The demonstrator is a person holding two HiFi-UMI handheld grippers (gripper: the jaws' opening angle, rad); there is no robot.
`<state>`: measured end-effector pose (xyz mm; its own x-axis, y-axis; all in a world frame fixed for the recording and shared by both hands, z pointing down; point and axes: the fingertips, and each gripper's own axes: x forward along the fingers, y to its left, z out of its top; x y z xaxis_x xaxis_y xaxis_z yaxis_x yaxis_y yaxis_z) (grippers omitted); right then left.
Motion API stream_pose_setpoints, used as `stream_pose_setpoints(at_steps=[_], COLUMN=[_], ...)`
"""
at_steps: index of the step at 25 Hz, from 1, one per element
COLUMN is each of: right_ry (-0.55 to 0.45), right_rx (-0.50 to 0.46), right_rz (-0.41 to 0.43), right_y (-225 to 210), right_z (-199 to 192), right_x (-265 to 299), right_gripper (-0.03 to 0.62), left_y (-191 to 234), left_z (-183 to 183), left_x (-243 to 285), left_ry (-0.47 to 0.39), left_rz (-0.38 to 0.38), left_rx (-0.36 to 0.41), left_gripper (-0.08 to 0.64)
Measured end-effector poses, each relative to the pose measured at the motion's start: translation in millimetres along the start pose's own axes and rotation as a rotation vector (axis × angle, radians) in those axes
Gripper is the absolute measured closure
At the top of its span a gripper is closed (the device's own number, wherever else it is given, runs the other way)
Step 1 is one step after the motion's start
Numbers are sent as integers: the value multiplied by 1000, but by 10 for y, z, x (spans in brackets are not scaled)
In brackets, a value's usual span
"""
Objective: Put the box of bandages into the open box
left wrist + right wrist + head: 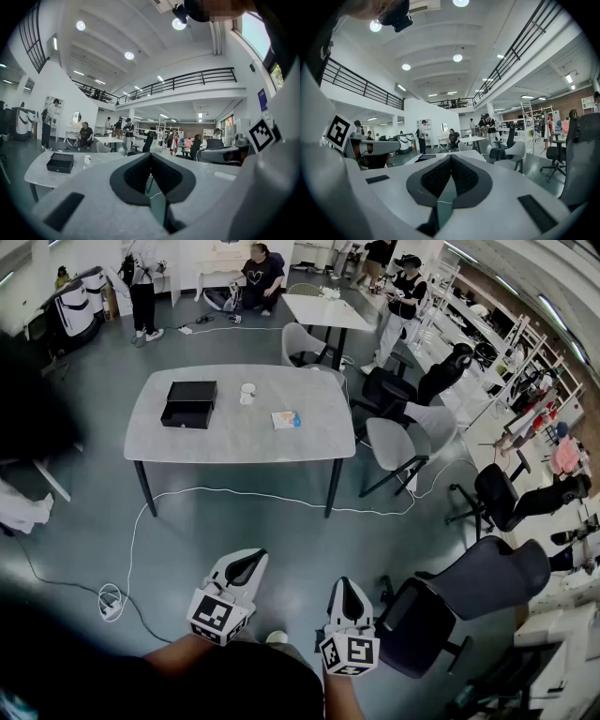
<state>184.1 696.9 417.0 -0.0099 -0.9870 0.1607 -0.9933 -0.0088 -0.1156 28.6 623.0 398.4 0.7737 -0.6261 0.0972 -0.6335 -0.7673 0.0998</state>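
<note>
Bandage box [285, 419] is lying on the table [234, 442], well apart from the open box [189, 404], so nothing's done yet. You're standing well back, holding left gripper [247, 564] & right gripper [345, 589] w/ jaws together, both empty.

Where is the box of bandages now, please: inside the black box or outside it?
Outside: the box of bandages lies on the table, well apart from the black box.

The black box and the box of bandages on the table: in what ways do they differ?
The black box is plainly larger than the box of bandages. The black box is dark all over; the box of bandages is pale with some blue. Both rest on the grey table.
</note>
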Motion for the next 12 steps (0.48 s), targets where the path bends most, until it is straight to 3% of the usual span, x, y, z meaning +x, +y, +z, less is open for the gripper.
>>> stream_pose_setpoints(at_steps=[4,9,12], right_ry=[20,33,24], right_rx=[-10,-105,-77], right_rz=[39,126,158], right_y=[-270,-374,-374], right_z=[-61,-162,-190], right_x=[-59,-116,-28], right_gripper=[581,580,580], left_y=[-233,-421,-330], left_z=[-83,-176,-186], left_x=[155,256,331], left_ry=[-3,0,20], left_rz=[14,41,48], left_rx=[-5,-3,7], left_gripper=[543,543,543])
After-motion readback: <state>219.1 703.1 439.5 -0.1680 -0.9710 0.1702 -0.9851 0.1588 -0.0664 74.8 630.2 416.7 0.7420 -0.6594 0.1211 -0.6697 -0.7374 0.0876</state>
